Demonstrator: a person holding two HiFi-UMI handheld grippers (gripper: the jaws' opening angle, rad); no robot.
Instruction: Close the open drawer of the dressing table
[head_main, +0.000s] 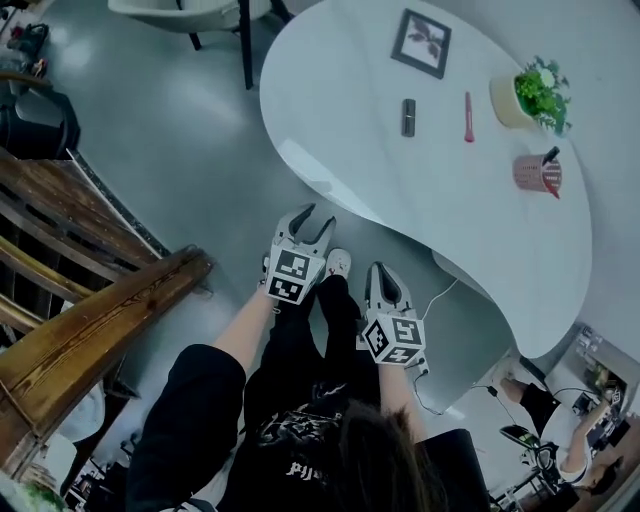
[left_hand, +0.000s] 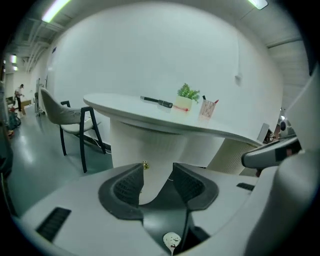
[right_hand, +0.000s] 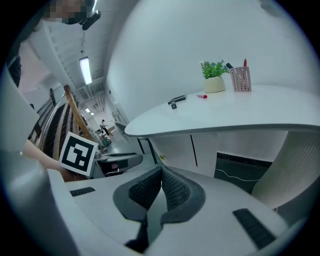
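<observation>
My left gripper (head_main: 316, 222) has its fingers wide apart with nothing between them; my right gripper (head_main: 380, 272) has its fingers pressed together, empty too; both hang in the air in front of the dressing table (head_main: 400, 190). The drawer (right_hand: 175, 150) sits under the tabletop (right_hand: 240, 107), by a little gold knob (left_hand: 145, 165); it looks almost flat with the front, but I cannot be sure. I think it is hard, smooth and slides easily; I would push flat beside the knob, in the middle, not pinch.
</observation>
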